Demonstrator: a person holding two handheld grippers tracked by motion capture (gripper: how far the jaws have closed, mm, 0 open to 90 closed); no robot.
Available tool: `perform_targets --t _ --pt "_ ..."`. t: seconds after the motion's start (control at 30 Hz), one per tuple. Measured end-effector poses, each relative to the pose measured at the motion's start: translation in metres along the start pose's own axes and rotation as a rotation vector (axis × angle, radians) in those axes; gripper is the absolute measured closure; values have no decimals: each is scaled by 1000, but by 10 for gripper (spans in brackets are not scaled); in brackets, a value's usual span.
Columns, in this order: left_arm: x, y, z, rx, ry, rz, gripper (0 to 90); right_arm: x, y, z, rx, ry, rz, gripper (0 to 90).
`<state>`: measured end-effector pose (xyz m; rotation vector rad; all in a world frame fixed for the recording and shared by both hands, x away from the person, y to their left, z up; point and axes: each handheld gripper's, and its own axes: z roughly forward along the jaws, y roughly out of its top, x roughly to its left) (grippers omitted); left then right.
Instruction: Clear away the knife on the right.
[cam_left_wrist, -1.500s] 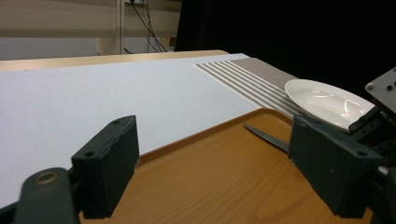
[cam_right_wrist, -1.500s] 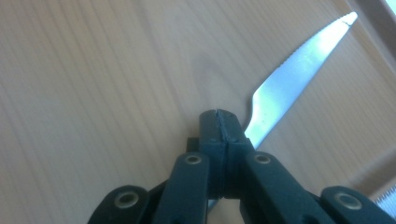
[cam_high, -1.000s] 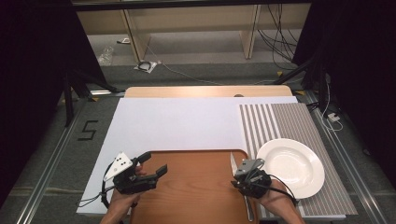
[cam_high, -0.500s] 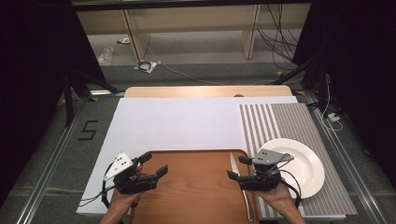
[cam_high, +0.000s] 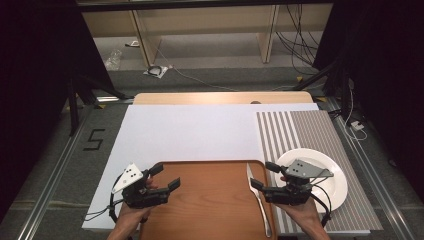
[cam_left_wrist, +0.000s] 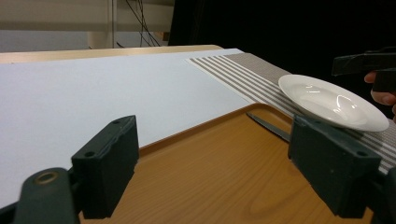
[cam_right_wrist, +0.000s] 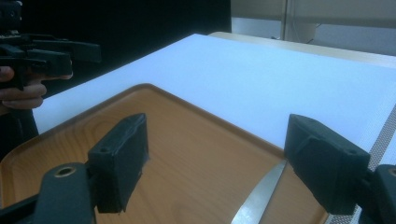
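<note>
A table knife (cam_high: 258, 196) lies along the right edge of the wooden tray (cam_high: 210, 205); its blade (cam_right_wrist: 261, 196) shows low between my right gripper's jaws, untouched. My right gripper (cam_high: 264, 175) (cam_right_wrist: 219, 158) hovers just above the knife, open; its jaws have just been opening and nothing is pinched between them. A white plate (cam_high: 325, 175) (cam_left_wrist: 331, 100) sits on the striped placemat (cam_high: 300, 130) to the right of it. My left gripper (cam_high: 166, 176) (cam_left_wrist: 217, 154) stands open over the tray's left part, holding nothing.
A large white sheet (cam_high: 200, 130) covers the table beyond the tray. In the left gripper view the knife (cam_left_wrist: 271, 127) lies at the tray's far corner, with the other gripper (cam_left_wrist: 369, 63) above the plate. The right gripper view has the other gripper (cam_right_wrist: 46, 51) at its far left.
My right gripper has risen and tilted back from the knife, and its jaws have spread wide. The knife stays on the tray's right edge. The left gripper has kept still.
</note>
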<state>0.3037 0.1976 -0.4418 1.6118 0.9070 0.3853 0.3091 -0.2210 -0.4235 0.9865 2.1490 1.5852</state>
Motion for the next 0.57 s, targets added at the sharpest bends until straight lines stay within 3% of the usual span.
perform_targets --t 0.57 --pt "0 0 1 3 0 5 163 0 -1 -1 -16 -5 -12 215"
